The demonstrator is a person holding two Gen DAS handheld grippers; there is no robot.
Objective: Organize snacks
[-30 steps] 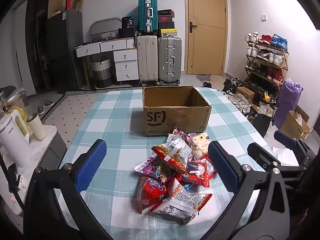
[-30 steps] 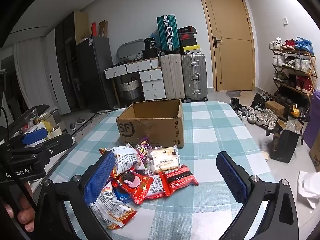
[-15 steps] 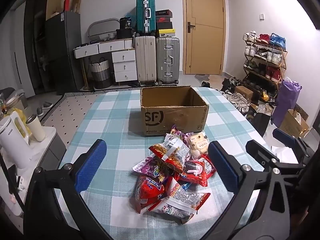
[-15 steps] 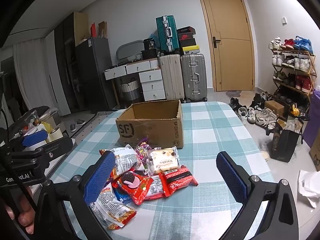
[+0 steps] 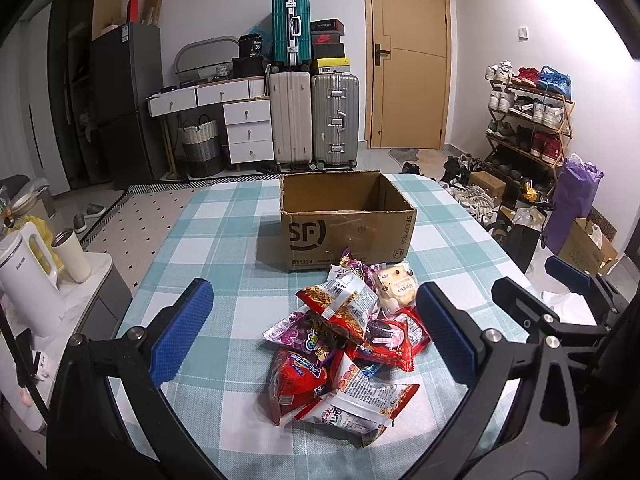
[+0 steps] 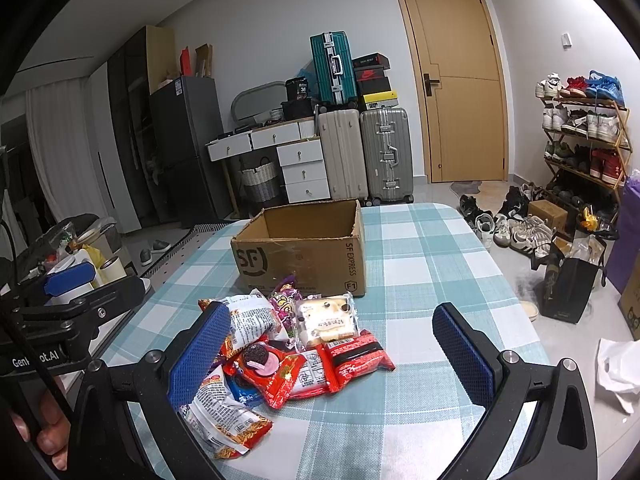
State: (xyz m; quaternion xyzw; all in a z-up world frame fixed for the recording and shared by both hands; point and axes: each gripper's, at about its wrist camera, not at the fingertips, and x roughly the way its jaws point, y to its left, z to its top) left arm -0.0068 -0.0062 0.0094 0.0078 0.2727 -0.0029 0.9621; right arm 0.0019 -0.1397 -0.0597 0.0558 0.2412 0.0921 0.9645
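A pile of snack packets [image 5: 348,344] lies on the checked tablecloth, just in front of an open, empty cardboard box [image 5: 344,220]. The pile also shows in the right wrist view [image 6: 288,344], with the box [image 6: 304,252] behind it. My left gripper [image 5: 316,332] is open and empty, hovering above the near side of the pile. My right gripper [image 6: 332,356] is open and empty, above the pile's right side. The right gripper shows at the right edge of the left wrist view [image 5: 576,284], and the left gripper at the left edge of the right wrist view [image 6: 72,280].
The table [image 5: 208,240] has a teal and white checked cloth. A side counter with a kettle [image 5: 28,280] and cup stands to the left. Suitcases [image 5: 312,116], drawers, a door and a shoe rack [image 5: 528,120] lie beyond the table.
Both views have shifted only slightly; the box and pile sit a little further left in the left wrist view. Both grippers stay open.
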